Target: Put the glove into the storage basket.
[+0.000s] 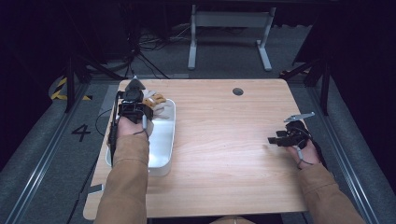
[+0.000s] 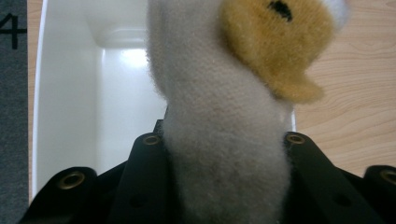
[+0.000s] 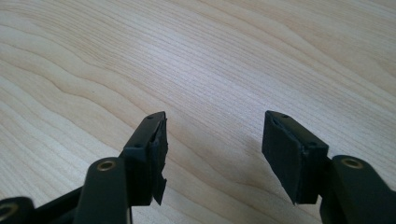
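The wooden table (image 1: 224, 140) is the largest item, with a small round hole (image 1: 237, 91) near its far edge. Around it lies grey carpeted floor (image 1: 42, 154), marked with a black number 4 (image 1: 81, 132) to the left of the table, and the legs of a light metal frame (image 1: 229, 32) stand beyond the far edge.

A white tub (image 1: 164, 140) sits at the left side of the table, running from near to far. The left gripper view shows its glossy inner wall (image 2: 65, 93) and the table surface to the right of it.

The person's two forearms, in tan sleeves (image 1: 126, 186), enter from the near side. The left hand holds the left gripper (image 1: 140, 105) above the far end of the tub. The right hand holds the right gripper (image 1: 275, 139) low over the bare right part of the table, well apart from the tub.

A soft toy (image 1: 156, 101), pale grey with an orange-yellow part, is at the far end of the tub, at the tip of the left gripper. In the left gripper view the toy's grey body (image 2: 224, 140) sits squeezed between the two black jaws, and the orange-yellow part (image 2: 275, 42) bears a small black mark.

The right gripper (image 3: 212, 144) stands wide apart with nothing between its jaws; bare wood grain shows in the gap.
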